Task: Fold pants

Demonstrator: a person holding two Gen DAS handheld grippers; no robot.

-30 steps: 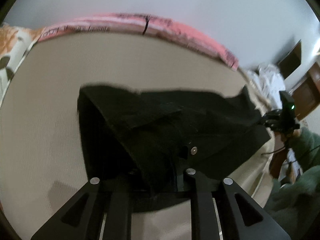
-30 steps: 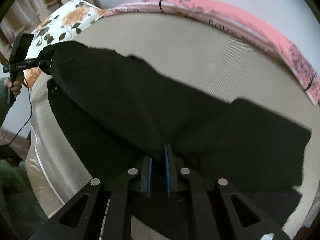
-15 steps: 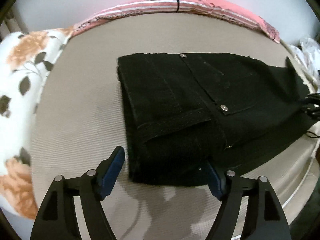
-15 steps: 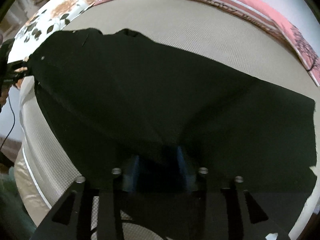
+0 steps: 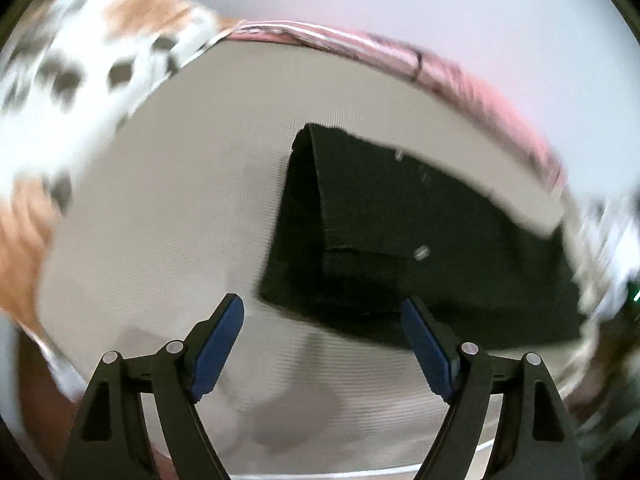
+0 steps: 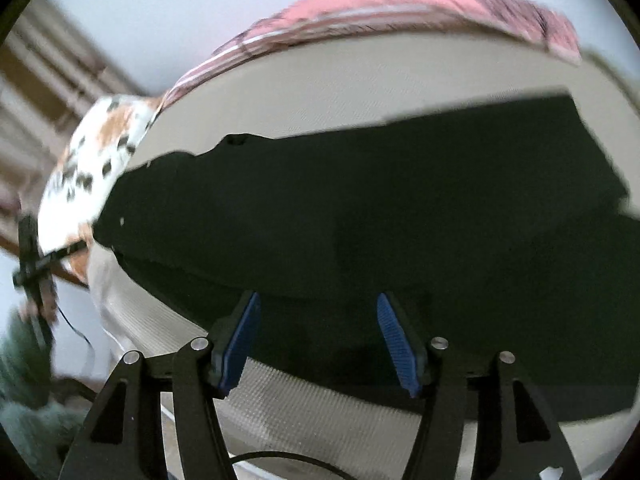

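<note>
Black pants [image 5: 400, 232] lie folded on a beige mattress [image 5: 180, 220]; the waistband end with metal rivets faces my left gripper. In the right wrist view the pants [image 6: 380, 216] stretch across the mattress [image 6: 320, 92] from left to right. My left gripper [image 5: 322, 320] is open and empty, just short of the pants' near left corner. My right gripper [image 6: 318, 312] is open and empty, its blue pads over the pants' near edge. The left gripper also shows in the right wrist view [image 6: 32, 256] at the far left. Both views are blurred.
A floral pillow [image 5: 72, 92] lies at the left of the mattress. A pink striped blanket [image 5: 420, 68] runs along the far edge by a white wall. The mattress's front edge [image 6: 280, 392] is close below my right gripper.
Both grippers have let go of the pants and opened wide. The pants have dropped flat onto the mattress. Both grippers have pulled back toward the near edge.
</note>
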